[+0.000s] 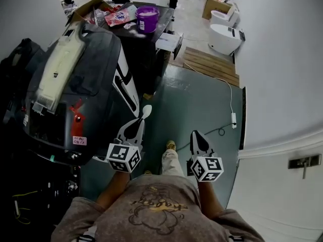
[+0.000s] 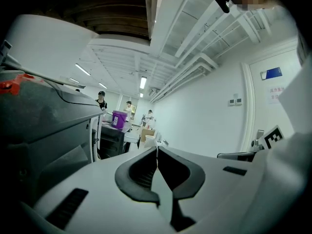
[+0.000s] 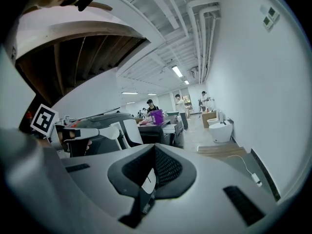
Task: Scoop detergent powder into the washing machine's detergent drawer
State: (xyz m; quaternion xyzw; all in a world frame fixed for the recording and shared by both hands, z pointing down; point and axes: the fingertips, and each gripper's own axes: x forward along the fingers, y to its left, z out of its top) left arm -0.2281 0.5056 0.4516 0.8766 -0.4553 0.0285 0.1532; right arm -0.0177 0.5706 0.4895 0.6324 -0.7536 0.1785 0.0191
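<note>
A purple tub (image 1: 147, 18) with white powder in it stands far ahead on a black unit (image 1: 144, 49). A white drawer (image 1: 169, 42) juts out of that unit's front. My left gripper (image 1: 142, 119) is held low beside a big dark grey machine (image 1: 91, 79) and is shut on the handle of a white scoop (image 1: 147, 111), whose bowl points forward. The left gripper view shows its jaws closed (image 2: 157, 152) on the thin handle, with the tub (image 2: 119, 119) small in the distance. My right gripper (image 1: 196, 133) hangs over the green floor, shut with nothing in it (image 3: 153, 155).
A long cream part (image 1: 56, 69) lies on top of the grey machine. A wooden pallet (image 1: 209, 64) and white toilets (image 1: 224, 34) sit at the far right. A white cable (image 1: 233, 119) lies on the floor near the wall. Several people stand far off (image 3: 181, 106).
</note>
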